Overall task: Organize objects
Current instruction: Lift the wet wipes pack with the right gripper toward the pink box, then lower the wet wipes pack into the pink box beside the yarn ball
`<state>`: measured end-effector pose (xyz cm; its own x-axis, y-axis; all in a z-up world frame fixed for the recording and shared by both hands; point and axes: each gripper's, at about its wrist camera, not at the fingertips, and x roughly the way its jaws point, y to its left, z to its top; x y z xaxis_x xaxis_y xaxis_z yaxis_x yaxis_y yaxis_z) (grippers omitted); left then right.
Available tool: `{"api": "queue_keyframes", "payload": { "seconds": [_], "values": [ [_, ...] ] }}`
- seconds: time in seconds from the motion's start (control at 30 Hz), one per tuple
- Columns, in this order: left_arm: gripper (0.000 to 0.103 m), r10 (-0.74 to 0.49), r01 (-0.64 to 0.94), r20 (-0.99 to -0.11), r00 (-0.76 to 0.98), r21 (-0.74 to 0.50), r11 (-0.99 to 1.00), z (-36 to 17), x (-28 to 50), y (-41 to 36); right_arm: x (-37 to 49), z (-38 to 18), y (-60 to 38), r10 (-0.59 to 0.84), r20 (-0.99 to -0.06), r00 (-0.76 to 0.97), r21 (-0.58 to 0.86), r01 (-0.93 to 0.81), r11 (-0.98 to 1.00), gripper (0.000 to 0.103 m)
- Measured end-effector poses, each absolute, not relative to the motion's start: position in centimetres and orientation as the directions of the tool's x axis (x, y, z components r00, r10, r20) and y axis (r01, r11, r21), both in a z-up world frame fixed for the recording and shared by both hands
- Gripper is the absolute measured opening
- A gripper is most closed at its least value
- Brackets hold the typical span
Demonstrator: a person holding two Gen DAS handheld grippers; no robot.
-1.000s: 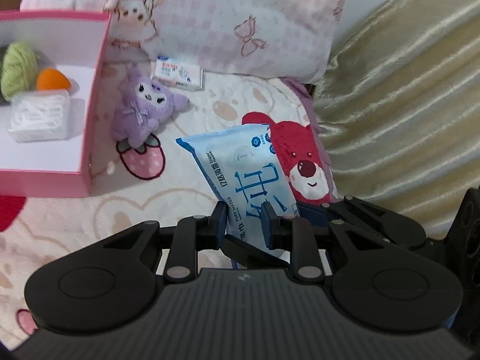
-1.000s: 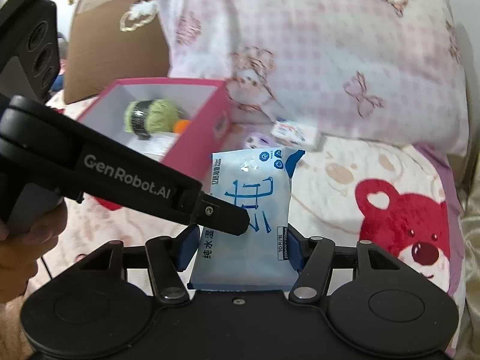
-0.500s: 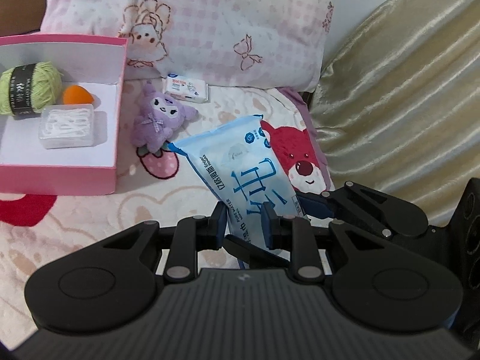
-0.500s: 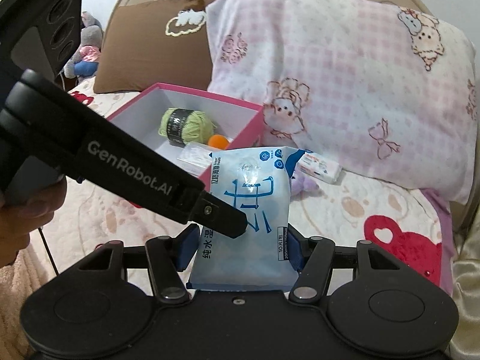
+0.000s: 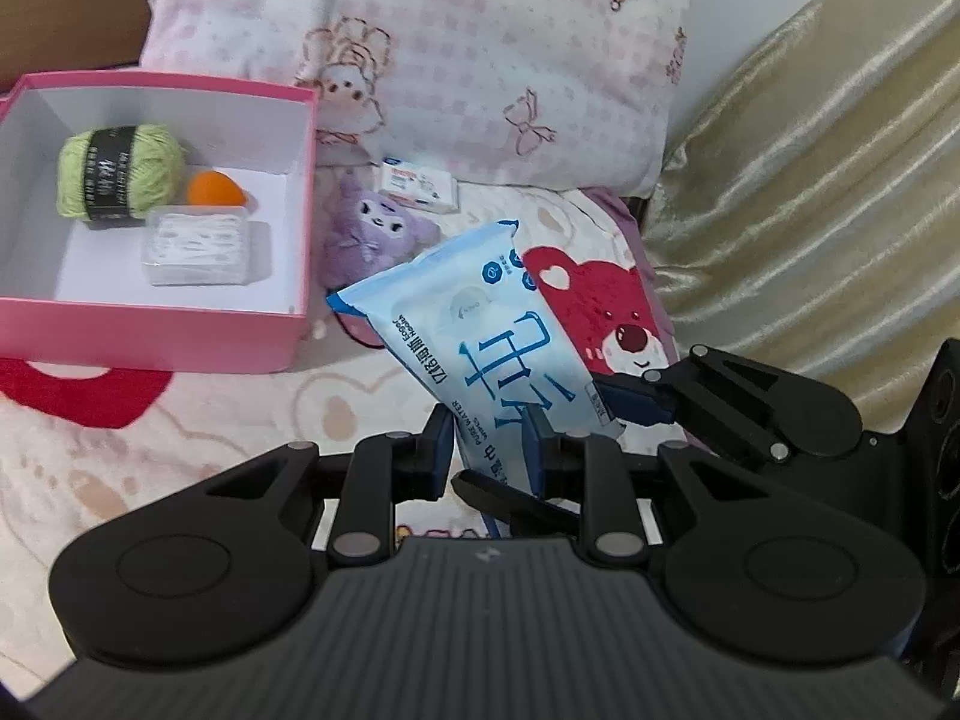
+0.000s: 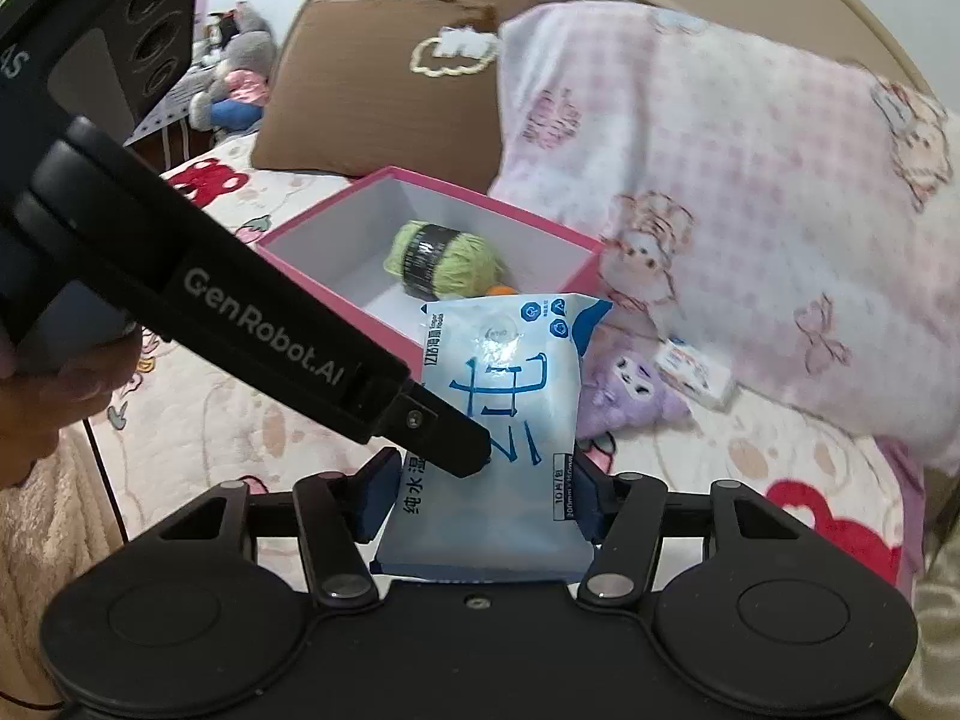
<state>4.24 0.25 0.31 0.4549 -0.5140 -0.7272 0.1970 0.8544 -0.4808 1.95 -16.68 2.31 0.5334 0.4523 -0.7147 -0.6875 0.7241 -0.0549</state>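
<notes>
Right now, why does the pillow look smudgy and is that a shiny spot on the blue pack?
Right wrist view: the pink pillow is motion-blurred, and glare whitens the wipes pack near its top. Left wrist view: sharper, the pack shows little glare; the fisheye lens bends the pink box.

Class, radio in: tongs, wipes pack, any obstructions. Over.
Left tongs and right tongs both shut on the light-blue plastic wipes pack, held above the bed. Open pink cardboard box ahead. Nothing blocking.
</notes>
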Motion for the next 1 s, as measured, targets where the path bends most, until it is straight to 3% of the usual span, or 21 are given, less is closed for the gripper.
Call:
{"api": "queue_keyframes", "payload": {
  "seconds": [0.47, 0.93, 1.0],
  "values": [
    [0.023, -0.446, 0.119, -0.689, 0.571, -0.469, 0.875, 2.4, 2.8, 7.4, 2.6, 4.0, -10.7, 0.572, -0.659, 0.489, -0.086, -0.804, 0.588, 0.061],
    [0.023, -0.401, -0.004, -0.661, 0.635, -0.522, 0.853, 1.9, 6.7, 13.4, 7.7, 5.3, -2.4, 0.496, -0.738, 0.457, -0.237, -0.865, 0.443, 0.06],
    [0.024, -0.414, -0.024, -0.652, 0.635, -0.553, 0.833, 1.8, 7.7, 14.8, 9.0, 5.7, -1.5, 0.498, -0.753, 0.43, -0.207, -0.873, 0.441, 0.06]
  ]
}}
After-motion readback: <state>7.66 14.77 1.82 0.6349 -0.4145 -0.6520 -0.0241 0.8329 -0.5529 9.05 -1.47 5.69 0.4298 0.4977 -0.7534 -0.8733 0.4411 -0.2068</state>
